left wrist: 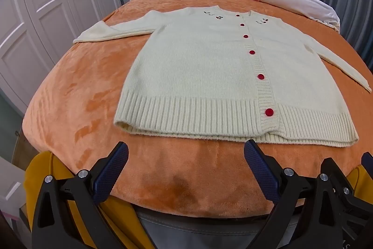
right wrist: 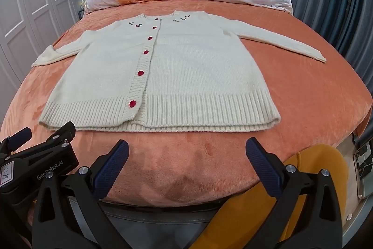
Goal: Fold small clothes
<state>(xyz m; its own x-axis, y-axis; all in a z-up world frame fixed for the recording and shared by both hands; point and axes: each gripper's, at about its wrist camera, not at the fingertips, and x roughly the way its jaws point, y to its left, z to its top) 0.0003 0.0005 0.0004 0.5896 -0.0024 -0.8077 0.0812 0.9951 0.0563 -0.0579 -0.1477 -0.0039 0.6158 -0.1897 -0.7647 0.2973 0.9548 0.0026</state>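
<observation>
- Both the left gripper (left wrist: 186,152) and right gripper (right wrist: 187,149) are spread wide, nothing between them
- Cream cardigan (left wrist: 209,76) lies flat, buttoned, on the orange bed (left wrist: 81,95)
- White wardrobe (left wrist: 46,4) stands beside the bed

Bed (left wrist: 70,95) with orange plush cover; cream cardigan (left wrist: 209,67) spread flat, sleeves out; pillows (left wrist: 303,4) at head.

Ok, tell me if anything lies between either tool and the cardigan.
Nothing visible does. Only bare orange blanket separates the open left tool and open right tool from the cardigan hem.
</observation>
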